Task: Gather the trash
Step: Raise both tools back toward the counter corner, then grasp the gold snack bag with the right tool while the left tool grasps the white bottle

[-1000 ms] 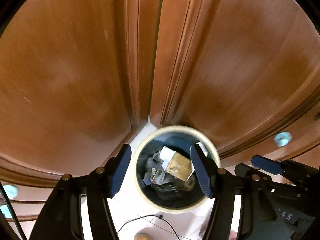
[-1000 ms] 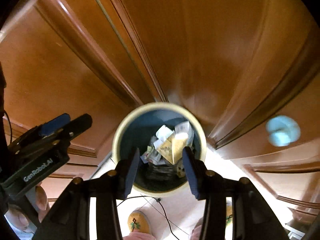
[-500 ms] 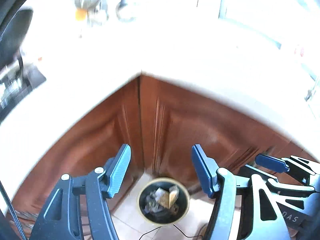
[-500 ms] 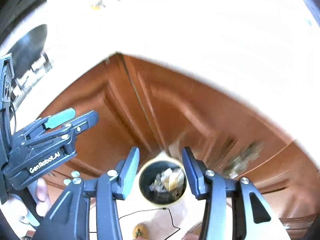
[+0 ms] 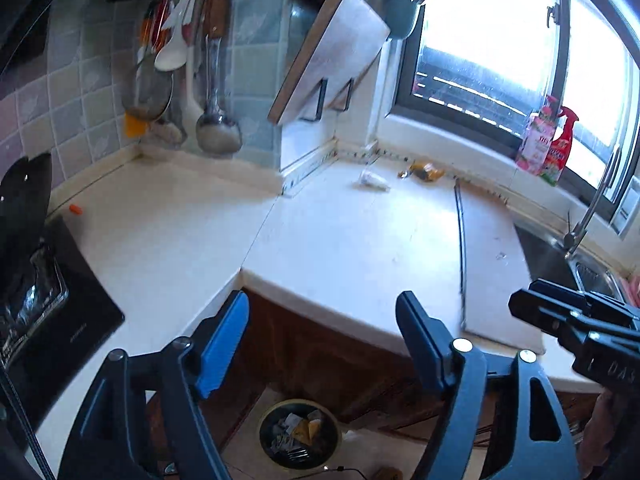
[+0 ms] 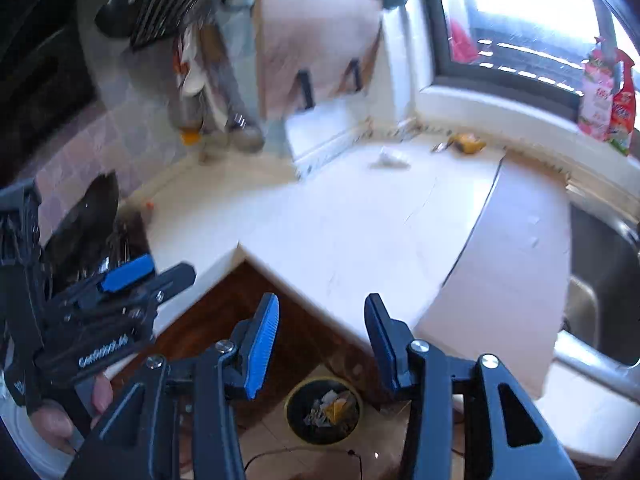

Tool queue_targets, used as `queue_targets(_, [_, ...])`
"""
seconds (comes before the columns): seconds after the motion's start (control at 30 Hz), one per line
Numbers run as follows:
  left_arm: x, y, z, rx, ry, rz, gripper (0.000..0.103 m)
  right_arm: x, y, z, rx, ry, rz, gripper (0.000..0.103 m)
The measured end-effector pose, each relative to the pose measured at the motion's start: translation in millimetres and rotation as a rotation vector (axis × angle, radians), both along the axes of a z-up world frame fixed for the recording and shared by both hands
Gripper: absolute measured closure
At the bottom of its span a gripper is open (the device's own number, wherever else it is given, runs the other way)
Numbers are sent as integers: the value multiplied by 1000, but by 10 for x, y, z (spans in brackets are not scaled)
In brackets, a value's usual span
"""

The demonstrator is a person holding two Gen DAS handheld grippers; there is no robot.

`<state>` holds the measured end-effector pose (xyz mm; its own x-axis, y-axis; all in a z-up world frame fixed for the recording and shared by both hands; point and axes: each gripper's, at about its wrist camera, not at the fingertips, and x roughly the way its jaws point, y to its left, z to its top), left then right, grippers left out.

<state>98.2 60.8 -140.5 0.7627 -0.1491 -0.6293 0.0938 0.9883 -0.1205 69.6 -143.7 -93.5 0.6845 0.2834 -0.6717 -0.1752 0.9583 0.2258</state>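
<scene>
Both grippers hang above the edge of a white corner counter [image 5: 328,240]. My left gripper [image 5: 324,340] has its jaws opening and nothing sits between them. My right gripper [image 6: 320,328] stands open and empty too. Far back on the counter lie a white crumpled wrapper [image 5: 374,179] [image 6: 390,158] and a yellow-brown wrapper [image 5: 426,171] [image 6: 466,144], well beyond both grippers. Down on the floor, a round trash bin [image 5: 298,434] [image 6: 324,410] holds several scraps of paper and packaging.
A black stove [image 5: 44,320] with a wok lies at the left. A sink [image 6: 604,280] and tap [image 5: 592,204] are on the right. Utensils [image 5: 192,80] and a cutting board [image 5: 328,56] hang on the tiled wall. Spray bottles [image 5: 546,144] stand on the window sill. A small orange bit [image 5: 75,209] lies near the stove.
Both grippers have risen from just above the bin, past the brown cabinet doors, to counter height. The bin now looks small and far below. The left jaws have spread wider.
</scene>
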Motion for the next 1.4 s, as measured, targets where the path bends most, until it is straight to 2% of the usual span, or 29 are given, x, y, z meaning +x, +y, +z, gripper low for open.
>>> queue_targets(0.2, [192, -272, 591, 3, -13, -34, 25, 343, -343, 481, 25, -5, -29, 58])
queue_targets(0.3, [313, -414, 822, 15, -31, -43, 17, 530, -540, 648, 46, 17, -42, 58])
queue_targets(0.57, [864, -737, 1198, 2, -22, -72, 15, 1305, -1115, 1051, 72, 129, -53, 58])
queue_targets(0.7, [1235, -955, 1260, 41, -12, -69, 9, 1796, -1366, 1233, 57, 139, -55, 57])
queue_targets(0.77, [1483, -1082, 1241, 54, -4, -72, 9, 2102, -1485, 1253, 48, 150, -57, 53])
queue_targets(0.9, [2040, -1336, 1109, 74, 29, -68, 9, 2687, -1655, 1115, 19, 188, -65, 51])
queue_targets(1.1, [2847, -1671, 663, 130, 105, -33, 9, 3561, -1850, 571, 22, 275, -57, 51])
queue_targets(1.23, [3351, -1749, 289, 91, 193, -1, 9, 4034, -1980, 173, 22, 281, -75, 51])
queue_targets(1.4, [3873, -1685, -163, 18, 303, 71, 9, 4529, -2135, -363, 40, 340, -105, 51])
